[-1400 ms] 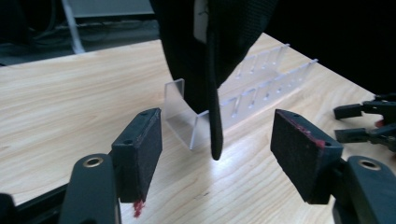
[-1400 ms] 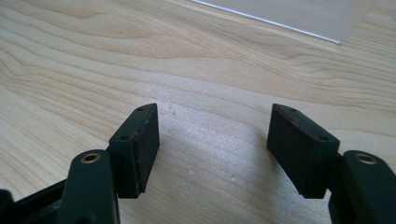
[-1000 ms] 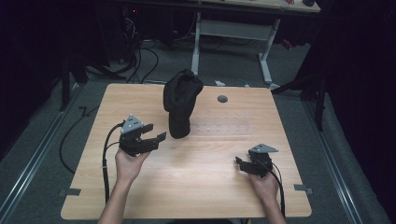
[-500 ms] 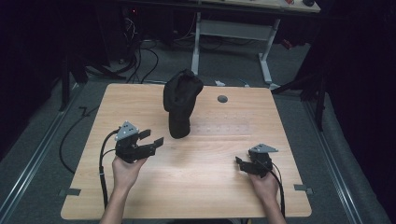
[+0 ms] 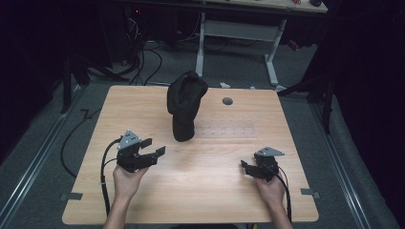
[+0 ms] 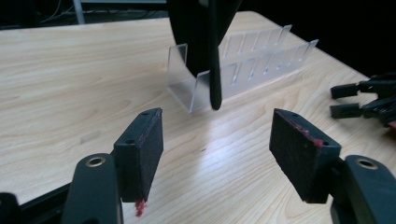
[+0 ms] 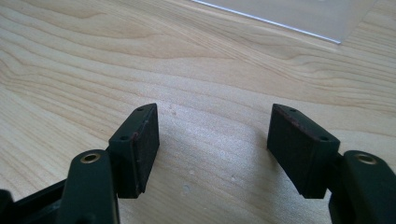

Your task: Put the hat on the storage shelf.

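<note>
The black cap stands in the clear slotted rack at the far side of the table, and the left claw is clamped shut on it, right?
Not quite. The black cap does stand in the clear slotted rack, but the left claw is open and apart from it, holding nothing. The left gripper view shows its jaws spread wide with bare table between them and the cap farther ahead.

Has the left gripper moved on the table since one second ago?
Yes. The left gripper has drawn back toward the person and away from the black cap, which stands in the clear rack; its jaws are open.
</note>
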A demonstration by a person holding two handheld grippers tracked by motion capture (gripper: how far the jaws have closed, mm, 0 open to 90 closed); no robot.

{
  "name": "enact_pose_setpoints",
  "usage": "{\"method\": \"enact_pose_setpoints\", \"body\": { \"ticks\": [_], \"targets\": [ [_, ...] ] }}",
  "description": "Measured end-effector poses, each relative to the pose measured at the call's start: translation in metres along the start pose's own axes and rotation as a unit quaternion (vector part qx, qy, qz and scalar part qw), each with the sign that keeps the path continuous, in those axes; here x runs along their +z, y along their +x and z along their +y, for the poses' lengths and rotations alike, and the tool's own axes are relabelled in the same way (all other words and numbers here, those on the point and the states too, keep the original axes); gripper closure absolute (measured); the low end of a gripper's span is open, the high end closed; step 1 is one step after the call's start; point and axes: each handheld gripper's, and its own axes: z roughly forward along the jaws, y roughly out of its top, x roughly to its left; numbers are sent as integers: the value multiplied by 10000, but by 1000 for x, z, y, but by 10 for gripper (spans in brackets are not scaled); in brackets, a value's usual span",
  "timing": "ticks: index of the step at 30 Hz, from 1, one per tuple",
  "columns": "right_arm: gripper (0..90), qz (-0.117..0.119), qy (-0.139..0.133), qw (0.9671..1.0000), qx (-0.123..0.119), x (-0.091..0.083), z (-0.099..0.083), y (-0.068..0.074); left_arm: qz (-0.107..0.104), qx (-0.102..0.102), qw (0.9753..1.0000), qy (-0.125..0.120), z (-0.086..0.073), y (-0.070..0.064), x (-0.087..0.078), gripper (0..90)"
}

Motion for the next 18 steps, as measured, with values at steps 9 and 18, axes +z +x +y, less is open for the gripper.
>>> {"method": "enact_pose_setpoints", "body": {
  "ticks": [9, 18],
  "targets": [
    [343, -1, -1, 10000, 0, 0, 0, 0, 121, -46, 9999, 76, -11, 10, -4, 350],
    [343, -1, -2, 10000, 0, 0, 0, 0, 358, 198, 9991, 114, -24, 15, -5, 338]
  ]
}}
